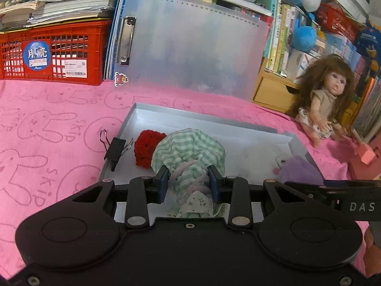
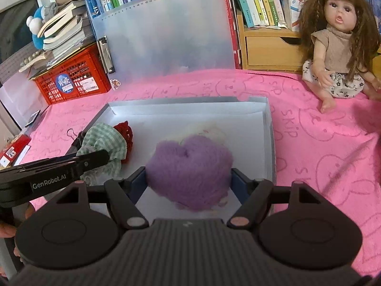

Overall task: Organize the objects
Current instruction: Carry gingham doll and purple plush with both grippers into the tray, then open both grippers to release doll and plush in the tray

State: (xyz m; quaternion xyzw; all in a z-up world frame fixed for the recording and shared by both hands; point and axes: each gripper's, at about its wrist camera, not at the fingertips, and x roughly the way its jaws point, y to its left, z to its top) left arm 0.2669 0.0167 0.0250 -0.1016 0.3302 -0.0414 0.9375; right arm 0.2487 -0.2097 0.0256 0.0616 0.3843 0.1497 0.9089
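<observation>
Green-white checked cloth bundle [image 1: 190,150]; purple plush heart [image 2: 190,166]; pink bunny-print cloth [image 1: 47,143].

White plush [image 2: 209,128] mostly hidden behind purple plush [image 2: 190,164].

far left: red crate [image 1: 54,52] under stacked books [image 1: 71,0]. translucent clipboard [image 1: 190,45] upright at far centre. doll [image 2: 340,40] seated far right on pink cloth [image 1: 47,131], wooden shelf [image 2: 269,45] behind.

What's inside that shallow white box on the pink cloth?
In the white box: a red crocheted piece, a green checked cloth bundle gripped by the left gripper, and a purple fuzzy heart in the right gripper. Something pale lies behind the heart, mostly covered.
</observation>
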